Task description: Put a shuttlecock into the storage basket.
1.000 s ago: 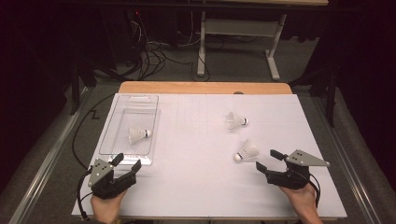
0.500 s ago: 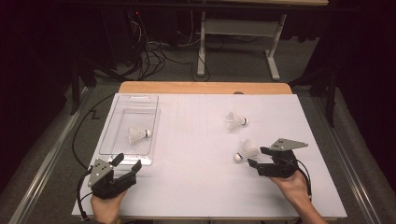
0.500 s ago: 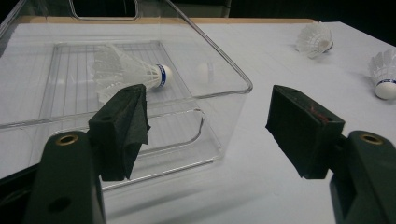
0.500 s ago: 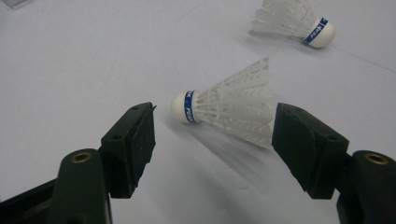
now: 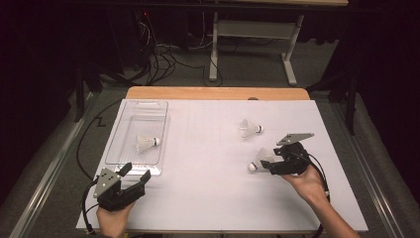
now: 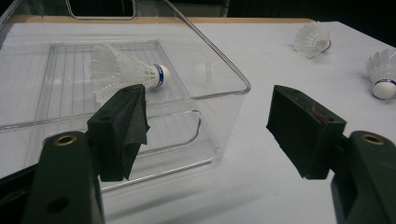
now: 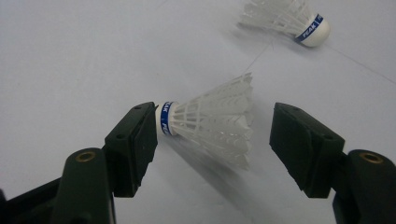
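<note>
White table surface [image 5: 208, 193]: shuttlecock [image 7: 210, 122] is straddled by R gripper [image 7: 212, 140], jaws just been closing, not yet gripping; L gripper [image 6: 208, 128] is held released nr clear tray [image 6: 224, 77].

High view: fixed above the near edge, looking forward and down over the whole surface [image 5: 208, 198]. Left tool view: low and close, facing the clear tray [image 6: 219, 93], two shuttlecocks beyond. Right tool view: very close to the near shuttlecock [image 7: 210, 121]; both shuttlecocks are shared with the other views.
</note>
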The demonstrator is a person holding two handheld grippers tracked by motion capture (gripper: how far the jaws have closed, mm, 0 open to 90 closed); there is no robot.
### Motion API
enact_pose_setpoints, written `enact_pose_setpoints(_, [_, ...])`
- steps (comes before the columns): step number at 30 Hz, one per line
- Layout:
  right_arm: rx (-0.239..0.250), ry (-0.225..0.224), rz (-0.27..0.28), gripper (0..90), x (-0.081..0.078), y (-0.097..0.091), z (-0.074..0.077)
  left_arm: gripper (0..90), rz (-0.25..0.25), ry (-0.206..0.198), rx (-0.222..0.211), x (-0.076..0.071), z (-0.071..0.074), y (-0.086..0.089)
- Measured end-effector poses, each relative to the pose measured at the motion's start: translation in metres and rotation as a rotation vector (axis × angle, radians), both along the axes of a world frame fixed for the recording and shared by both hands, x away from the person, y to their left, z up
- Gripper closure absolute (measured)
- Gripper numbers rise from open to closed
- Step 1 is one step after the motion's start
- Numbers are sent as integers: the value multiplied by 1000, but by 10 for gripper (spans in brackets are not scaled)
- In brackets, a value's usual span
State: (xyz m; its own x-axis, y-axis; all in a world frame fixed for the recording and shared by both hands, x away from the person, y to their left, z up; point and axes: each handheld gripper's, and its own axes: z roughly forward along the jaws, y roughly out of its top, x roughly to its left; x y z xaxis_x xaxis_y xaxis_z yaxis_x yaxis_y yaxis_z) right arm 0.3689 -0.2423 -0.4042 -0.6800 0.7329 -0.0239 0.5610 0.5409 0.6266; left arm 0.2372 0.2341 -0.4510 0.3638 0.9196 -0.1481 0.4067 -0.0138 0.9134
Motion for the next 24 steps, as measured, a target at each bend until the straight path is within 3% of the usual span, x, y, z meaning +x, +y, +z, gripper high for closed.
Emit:
enact_pose_setpoints(6, [-41,86,-9,365,16,6,-2,292,1,0,-2,0,0,0])
enact_pose_setpoints(13, [-57,192,-14,455,30,10,-9,293,0,-1,-4,0,0,1])
enact_pose_setpoints(18, [-53,240,-2,566,34,10,-13,293,0,1,-4,0,0,1])
enact_pose_setpoints(24, [-24,252,9,704,34,6,-11,293,-1,2,-5,0,0,0])
